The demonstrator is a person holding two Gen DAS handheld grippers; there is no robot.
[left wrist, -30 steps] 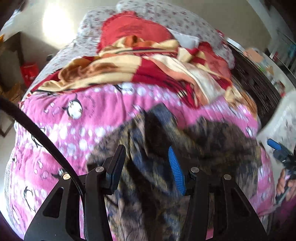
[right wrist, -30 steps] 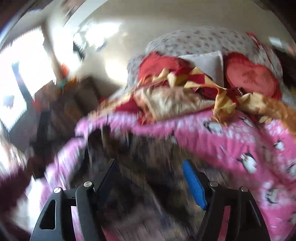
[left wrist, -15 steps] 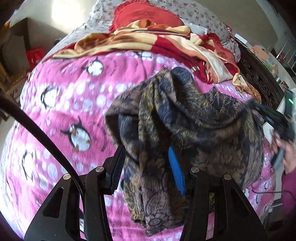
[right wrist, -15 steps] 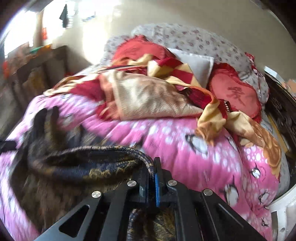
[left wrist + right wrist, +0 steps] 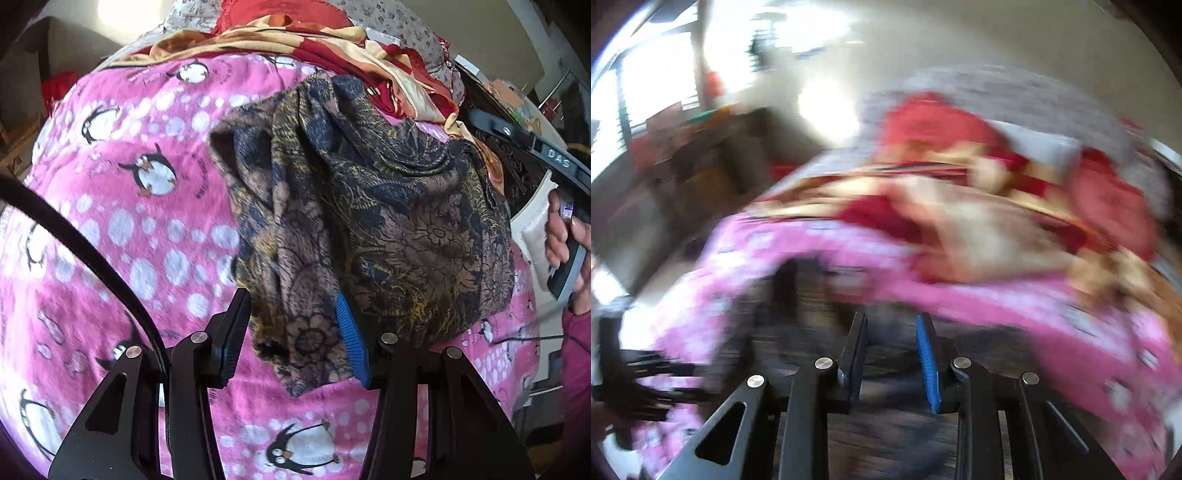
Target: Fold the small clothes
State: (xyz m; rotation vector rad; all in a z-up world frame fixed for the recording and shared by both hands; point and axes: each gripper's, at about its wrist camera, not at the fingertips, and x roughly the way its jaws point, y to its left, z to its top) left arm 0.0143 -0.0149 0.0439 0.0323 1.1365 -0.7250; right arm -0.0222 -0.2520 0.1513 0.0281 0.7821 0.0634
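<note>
A dark brown, navy and gold floral garment (image 5: 388, 221) lies crumpled on the pink penguin blanket (image 5: 140, 229). My left gripper (image 5: 291, 332) hovers low over its near end. The jaws stand apart, a loose flap of cloth lies between them, and its edge just meets the left finger. At the right edge a person's hand (image 5: 565, 236) holds the right gripper's handle beside the garment. The right wrist view is badly blurred. There my right gripper (image 5: 892, 332) has its jaws a little apart and opening, with nothing pinched and dark cloth (image 5: 812, 332) smeared below.
A red and cream blanket heap (image 5: 332, 48) and a floral pillow (image 5: 399, 26) fill the far end of the bed. A dark carved bed frame (image 5: 517, 166) and a white pad (image 5: 535, 221) run along the right. A black cable (image 5: 74, 236) crosses the left.
The right gripper was shut on the garment's edge half a second ago; its jaws now stand apart and its view has swung sideways. The left gripper sank closer to the blanket; the garment lies lower.
</note>
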